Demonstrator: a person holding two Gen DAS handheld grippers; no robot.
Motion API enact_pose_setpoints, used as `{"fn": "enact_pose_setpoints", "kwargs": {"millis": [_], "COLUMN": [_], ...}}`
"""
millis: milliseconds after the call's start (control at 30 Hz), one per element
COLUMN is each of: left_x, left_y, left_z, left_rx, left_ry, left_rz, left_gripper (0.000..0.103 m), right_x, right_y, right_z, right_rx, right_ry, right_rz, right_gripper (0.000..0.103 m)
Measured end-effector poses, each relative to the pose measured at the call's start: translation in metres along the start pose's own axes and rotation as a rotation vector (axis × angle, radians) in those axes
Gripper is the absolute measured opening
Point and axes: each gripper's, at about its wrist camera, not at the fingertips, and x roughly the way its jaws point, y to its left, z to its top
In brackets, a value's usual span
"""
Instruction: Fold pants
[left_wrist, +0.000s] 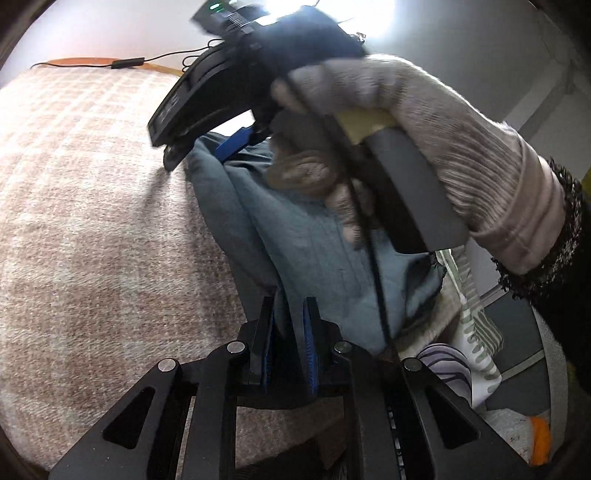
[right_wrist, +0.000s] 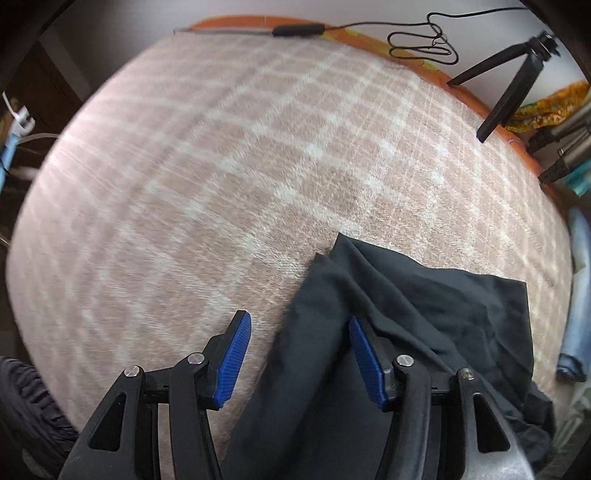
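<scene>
matt dark cloth pants (right_wrist: 424, 314), fuzzy checked woven blanket (right_wrist: 221, 166), ribbed blue plastic pads (right_wrist: 232, 358), knitted glove (left_wrist: 461, 147)

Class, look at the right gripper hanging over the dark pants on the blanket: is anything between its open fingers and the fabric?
Nothing visible blocks it. The right gripper hangs open directly over the pants, with only the checked blanket beside them.

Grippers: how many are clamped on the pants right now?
1. The left gripper is shut on the pants. The right gripper is open above the blanket, pants edge between its fingers but not pinched.
</scene>
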Motion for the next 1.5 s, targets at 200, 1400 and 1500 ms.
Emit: {"fn": "enact_pose_setpoints", "kwargs": {"millis": [200,1400,1500], "left_x": [0.000,-0.136,-0.150], "left_y": [-0.005,0.076,0.069], "left_z": [-0.005,0.001,0.001], "left_rx": [0.004,-0.113,-0.060], "left_ry": [0.010,-0.274,-0.286], "left_rz": [0.037,-0.036,0.011], "left_gripper": [0.028,0.000,0.000], "right_x": [-0.001,-0.094,-0.098], "right_y": [-0.002,0.010,0.022], "right_z": [-0.001,0.043,0.044], "right_rx": [-0.017,0.182,0.153], "right_ry": [-0.001,-0.331,-0.337], "right_rz": [-0.020,0.400,0.411], "right_gripper": [0.021,0.000,0.000]}}
